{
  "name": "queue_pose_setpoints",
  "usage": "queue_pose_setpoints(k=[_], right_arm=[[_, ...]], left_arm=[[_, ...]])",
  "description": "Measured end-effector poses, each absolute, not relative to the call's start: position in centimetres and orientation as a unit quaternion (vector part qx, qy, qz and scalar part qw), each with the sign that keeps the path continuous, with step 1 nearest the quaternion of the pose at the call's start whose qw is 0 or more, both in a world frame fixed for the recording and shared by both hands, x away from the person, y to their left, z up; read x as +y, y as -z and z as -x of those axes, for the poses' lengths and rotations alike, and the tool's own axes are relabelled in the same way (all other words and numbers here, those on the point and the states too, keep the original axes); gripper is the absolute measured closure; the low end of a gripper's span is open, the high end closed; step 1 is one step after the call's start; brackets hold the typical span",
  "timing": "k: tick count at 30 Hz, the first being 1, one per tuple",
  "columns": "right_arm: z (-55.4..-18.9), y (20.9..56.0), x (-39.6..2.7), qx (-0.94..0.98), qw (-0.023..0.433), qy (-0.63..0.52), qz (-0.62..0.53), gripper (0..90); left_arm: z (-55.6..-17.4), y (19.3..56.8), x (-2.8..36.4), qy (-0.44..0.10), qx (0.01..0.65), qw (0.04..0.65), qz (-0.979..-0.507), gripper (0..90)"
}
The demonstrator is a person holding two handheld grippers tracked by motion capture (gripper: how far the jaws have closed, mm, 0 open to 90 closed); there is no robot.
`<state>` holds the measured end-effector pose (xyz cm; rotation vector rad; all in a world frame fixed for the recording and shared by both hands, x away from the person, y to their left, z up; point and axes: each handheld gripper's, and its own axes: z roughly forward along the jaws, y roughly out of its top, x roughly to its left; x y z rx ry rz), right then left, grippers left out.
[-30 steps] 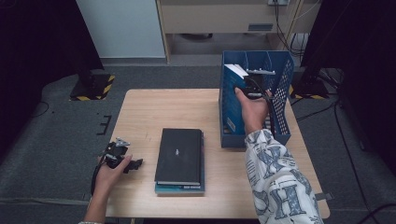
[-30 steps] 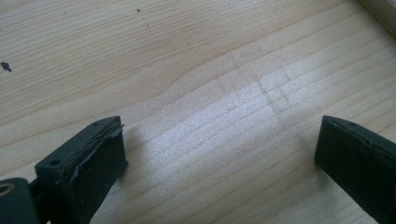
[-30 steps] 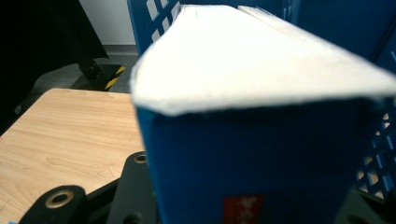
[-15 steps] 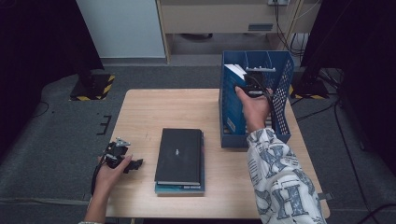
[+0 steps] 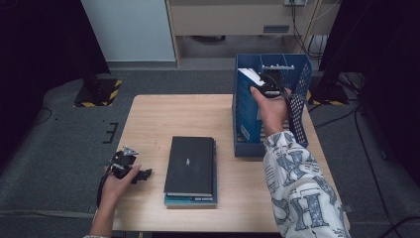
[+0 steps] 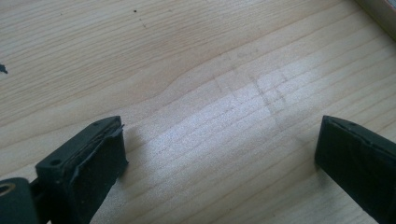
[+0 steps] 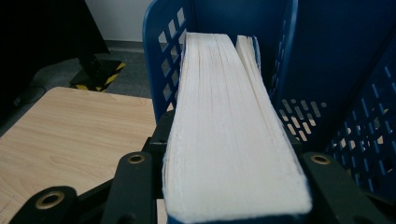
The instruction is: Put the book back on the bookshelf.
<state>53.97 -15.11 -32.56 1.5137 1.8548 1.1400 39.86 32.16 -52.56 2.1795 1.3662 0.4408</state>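
Wooden table (image 5: 163, 119), blue rack (image 5: 242, 124) at far right: thick, stiff, weighty book (image 7: 224, 121) stood in it, page edges between right gripper (image 7: 229, 186) jaws just opening; left gripper (image 6: 219, 158) spread empty; best clamped across covers.

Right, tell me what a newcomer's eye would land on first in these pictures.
First, the thick book standing page-edge up inside the blue basket at the table's far right, with the right gripper straddling it, one jaw at each cover. Next, the stack of books lying flat at the table's middle. The left gripper rests at the near left edge, jaws wide apart over bare wood.
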Motion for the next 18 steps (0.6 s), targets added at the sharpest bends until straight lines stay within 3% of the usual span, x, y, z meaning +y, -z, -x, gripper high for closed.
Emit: queue_pose_setpoints(k=[7, 18], right_arm=[[-54.28, 32.38, -15.21, 0.678, 0.236, -0.418, -0.556, 54.7], [-54.08, 32.23, -14.65, 0.661, 0.254, -0.42, -0.567, 60.5]], left_arm=[[-39.89, 52.54, 32.15, -0.164, 0.503, 0.262, -0.807, 1.1], [-39.89, 52.55, 32.16, -0.163, 0.503, 0.262, -0.808, 1.1]])
